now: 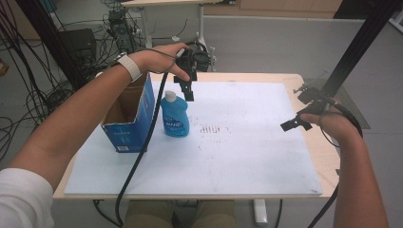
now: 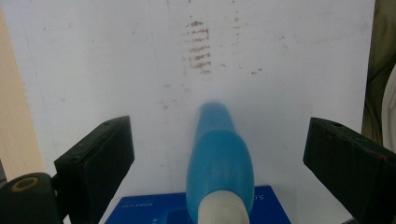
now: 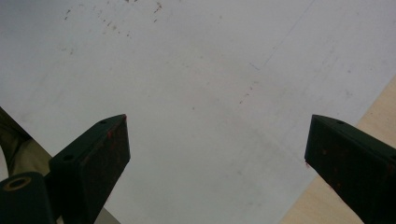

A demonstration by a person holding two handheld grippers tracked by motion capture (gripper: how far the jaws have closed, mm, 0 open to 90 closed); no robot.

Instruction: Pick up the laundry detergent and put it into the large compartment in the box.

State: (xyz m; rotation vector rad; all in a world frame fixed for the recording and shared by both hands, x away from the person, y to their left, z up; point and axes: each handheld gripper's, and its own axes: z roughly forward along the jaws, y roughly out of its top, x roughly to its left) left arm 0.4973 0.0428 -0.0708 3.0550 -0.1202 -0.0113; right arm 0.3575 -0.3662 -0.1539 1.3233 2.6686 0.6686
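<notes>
Blue bottle [image 1: 175, 115] with a white cap stands upright on the white board [image 1: 237, 156] that covers the desk [image 1: 311, 142], touching or just beside the open blue carton [image 1: 129, 116] on its left. Carton looks empty as far as the high view shows inside.

Left gripper [image 1: 188, 90] hangs right over the bottle, jaws pointing down, tips just above and slightly behind the cap. In the left gripper view the bottle [image 2: 219, 163] sits dead centre between the two jaws, cap nearest the camera, body running away from it; carton edge [image 2: 196, 210] below it. Jaws spread wide, clear gaps on both sides, no contact with the bottle. Brown scuff marks [image 2: 200, 46] on the board ahead of the jaws.

Right gripper [image 1: 295, 123] held off at the right edge of the board, well apart from the bottle. In the right gripper view jaws spread, nothing between them, just bare board [image 3: 201, 93] and a strip of desk [image 3: 327, 205] under the right jaw.

Progress, judged: early. Left gripper is lined up on the bottle but no grip yet. Left to do: lower, pinch the bottle at neck or body, lift it, then most likely drop it into the carton beside it. Can't tell if the lift is meant to go in the carton or elsewhere. Right gripper idle so far; may be needed to steady the carton.
</notes>
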